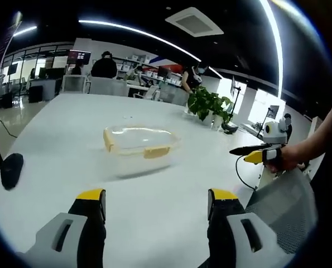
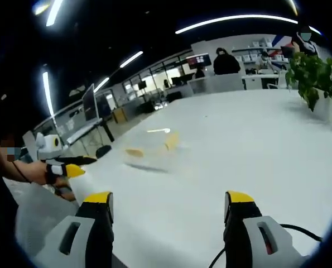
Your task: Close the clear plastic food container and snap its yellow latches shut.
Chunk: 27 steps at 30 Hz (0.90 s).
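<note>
1. Your left tool (image 1: pixel 154 209), jaws spread and empty, faces the clear food container (image 1: pixel 139 146) dead ahead, mid-bench (image 1: pixel 71 123), yellow latch (image 1: pixel 156 152) toward you.
2. Your right tool (image 2: pixel 168 215), also spread and empty, sits farther off; the container (image 2: pixel 152 146) lies ahead-left.
3. Bare bench surrounds the container, leaving open room.

Pretty dim room overall, with long ceiling light strips (image 1: pixel 138 32) streaking across the top of both views and blowing out to pure white. The white table (image 1: pixel 71 123) catches a soft glare, and the container (image 2: pixel 152 146) in the right gripper view is smeared (motion blur). Fisheye bends everything near the edges.
</note>
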### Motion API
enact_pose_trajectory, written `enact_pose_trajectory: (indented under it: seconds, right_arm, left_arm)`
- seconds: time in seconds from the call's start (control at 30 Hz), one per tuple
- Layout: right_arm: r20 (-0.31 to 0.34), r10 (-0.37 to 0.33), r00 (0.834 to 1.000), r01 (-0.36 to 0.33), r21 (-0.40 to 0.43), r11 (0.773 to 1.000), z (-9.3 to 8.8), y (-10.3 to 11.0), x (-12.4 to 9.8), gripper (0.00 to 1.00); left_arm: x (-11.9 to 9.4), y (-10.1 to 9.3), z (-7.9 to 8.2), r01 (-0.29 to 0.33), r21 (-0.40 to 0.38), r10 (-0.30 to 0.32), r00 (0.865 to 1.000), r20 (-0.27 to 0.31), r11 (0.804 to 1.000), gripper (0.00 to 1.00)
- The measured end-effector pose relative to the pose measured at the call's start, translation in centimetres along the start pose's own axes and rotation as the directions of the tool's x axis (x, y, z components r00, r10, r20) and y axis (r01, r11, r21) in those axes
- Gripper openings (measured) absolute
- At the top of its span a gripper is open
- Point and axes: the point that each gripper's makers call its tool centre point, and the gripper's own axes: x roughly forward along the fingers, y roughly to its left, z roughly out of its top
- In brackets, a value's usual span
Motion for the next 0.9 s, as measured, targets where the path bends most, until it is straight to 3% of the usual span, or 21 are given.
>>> enact_pose_trajectory:
  seconds: [0.3, 0.5, 0.77, 0.9]
  right_arm:
    - [-0.020, 0.006, 1.000, -0.006, -0.013, 1.000, -0.5, 0.3, -0.1, 0.82]
    - [-0.011, 0.011, 1.000, -0.011, -0.009, 1.000, 0.0, 0.4, -0.6, 0.82]
    - [-0.013, 0.023, 1.000, -0.023, -0.008, 1.000, -0.3, 0.8, -0.5, 0.82]
    - [-0.044, 0.028, 0.999, -0.030, -0.031, 0.999, -1.3, 0.9, -0.4, 0.82]
  left_arm:
    - [0.1, -0.3, -0.7, 0.013, 0.003, -0.013, 1.000, -0.024, 1.000, 0.74]
    - [-0.5, 0.0, -0.7, -0.011, -0.021, 0.011, 1.000, -0.017, 1.000, 0.74]
    - [-0.5, -0.1, -1.0, -0.020, 0.018, 0.021, 0.999, -0.035, 1.000, 0.73]
    - [-0.3, 0.0, -1.8, -0.016, -0.002, 0.016, 0.998, -0.058, 1.000, 0.72]
